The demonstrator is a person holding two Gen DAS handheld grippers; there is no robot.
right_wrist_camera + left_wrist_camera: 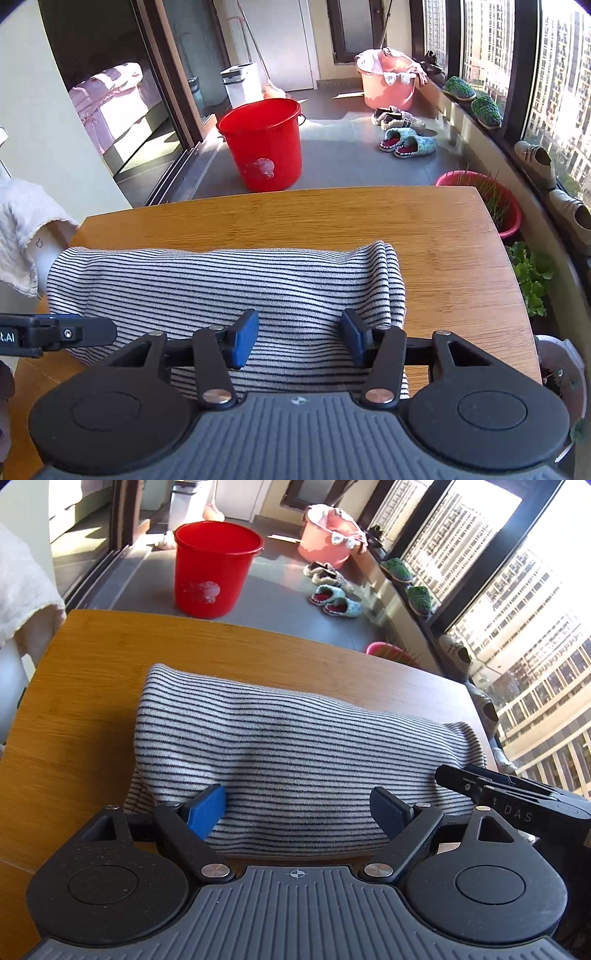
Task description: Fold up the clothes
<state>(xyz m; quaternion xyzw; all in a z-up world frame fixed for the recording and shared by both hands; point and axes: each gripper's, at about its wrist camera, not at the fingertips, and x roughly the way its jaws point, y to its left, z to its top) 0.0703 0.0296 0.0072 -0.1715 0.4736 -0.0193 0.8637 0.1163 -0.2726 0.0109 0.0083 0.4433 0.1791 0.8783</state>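
Striped garment (295,746) ×1, open tongs ×2: left tongs (297,813), right tongs (298,339).

- Left wrist view: the black body of the right gripper (517,805), entering at the right edge, carries pale letters "DAS"; any letters beyond these are cut off or hidden.
- Right wrist view: the black body of the left gripper (55,334), entering at the left edge, carries white letters "t.AI", with the start of the word cut off by the picture's edge.
- Red bucket (264,144) bears a worn whitish mark on its side; not legible.
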